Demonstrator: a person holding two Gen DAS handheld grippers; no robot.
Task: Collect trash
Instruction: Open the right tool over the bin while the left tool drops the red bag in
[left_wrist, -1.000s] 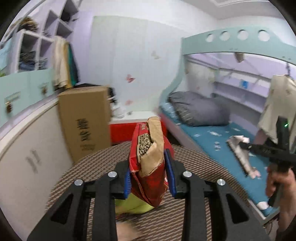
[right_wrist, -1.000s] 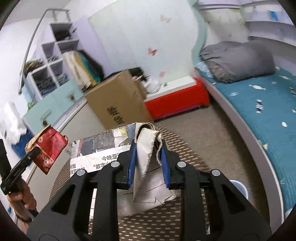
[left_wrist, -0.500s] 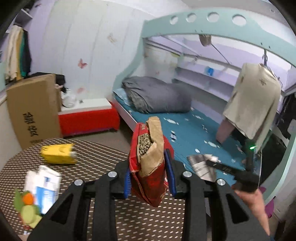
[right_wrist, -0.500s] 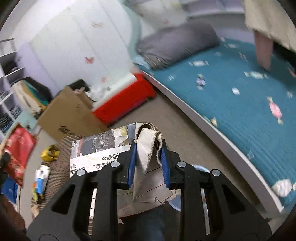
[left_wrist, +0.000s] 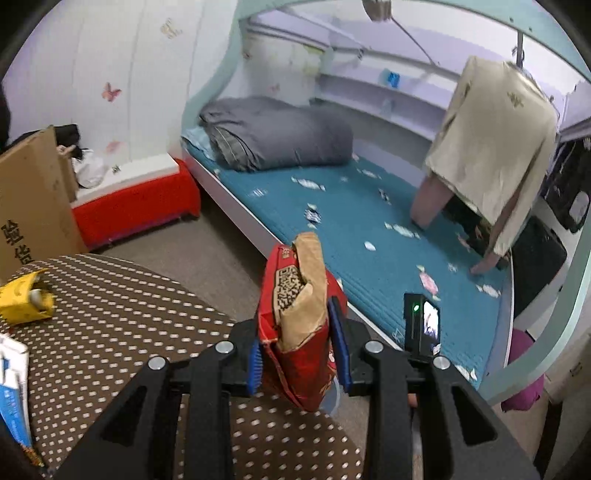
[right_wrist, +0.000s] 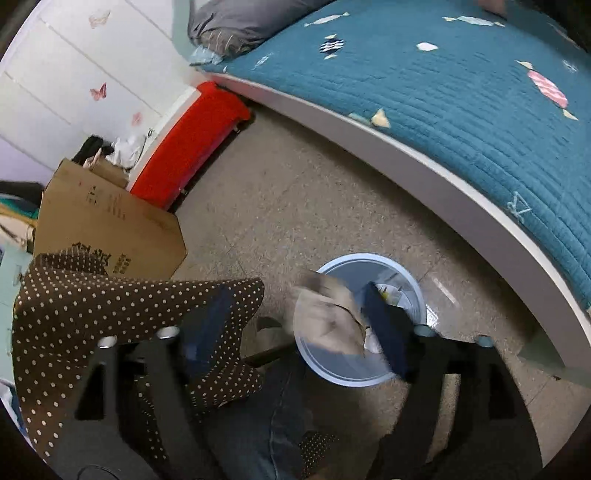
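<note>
Where a dotted tablecloth (left_wrist: 110, 314) ends, a teal bed (left_wrist: 369, 229) begins.

Even daylight, fisheye warp, motion blur

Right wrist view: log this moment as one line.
right gripper: opening | crumpled paper: blurred, over blue bin | left gripper: clamps red snack bag
</note>
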